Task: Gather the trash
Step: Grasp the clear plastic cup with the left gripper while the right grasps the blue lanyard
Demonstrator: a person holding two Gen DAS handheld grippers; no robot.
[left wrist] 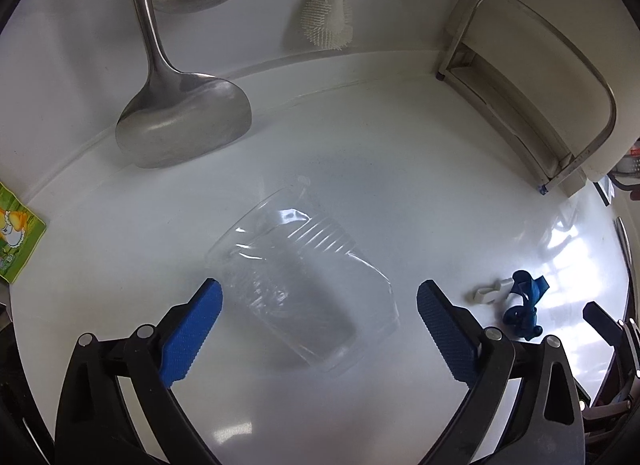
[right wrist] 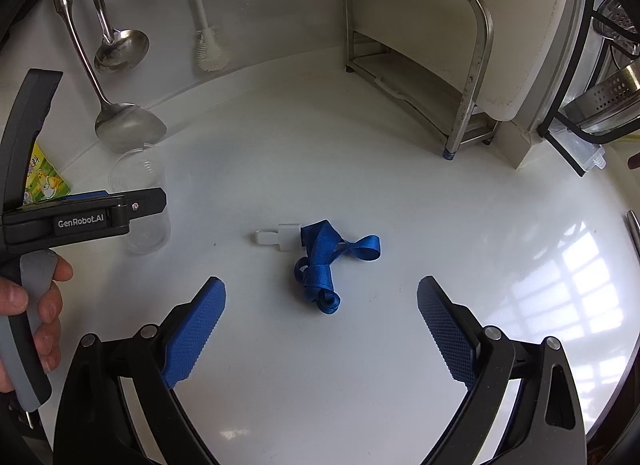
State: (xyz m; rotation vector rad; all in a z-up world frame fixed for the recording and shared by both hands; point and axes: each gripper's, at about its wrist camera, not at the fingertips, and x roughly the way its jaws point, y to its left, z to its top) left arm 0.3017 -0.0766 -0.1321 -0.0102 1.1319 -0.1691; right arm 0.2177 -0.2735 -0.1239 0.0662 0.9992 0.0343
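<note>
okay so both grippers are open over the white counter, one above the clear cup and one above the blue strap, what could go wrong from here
The clear, thin plastic cup stands upright between the open left gripper fingers; a hard squeeze could crumple it or pop it sideways toward the steel ladle. The crumpled blue fabric strap with its white clip lies loose under the open right gripper; a pinch might catch only one loop and leave the rest dangling.

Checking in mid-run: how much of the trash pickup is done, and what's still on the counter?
Nothing looks collected yet. Both grippers are open and empty. The left gripper brackets the clear plastic cup without pressing it; the right gripper hangs over the blue strap. Those two and the green packet remain on the counter.
</note>
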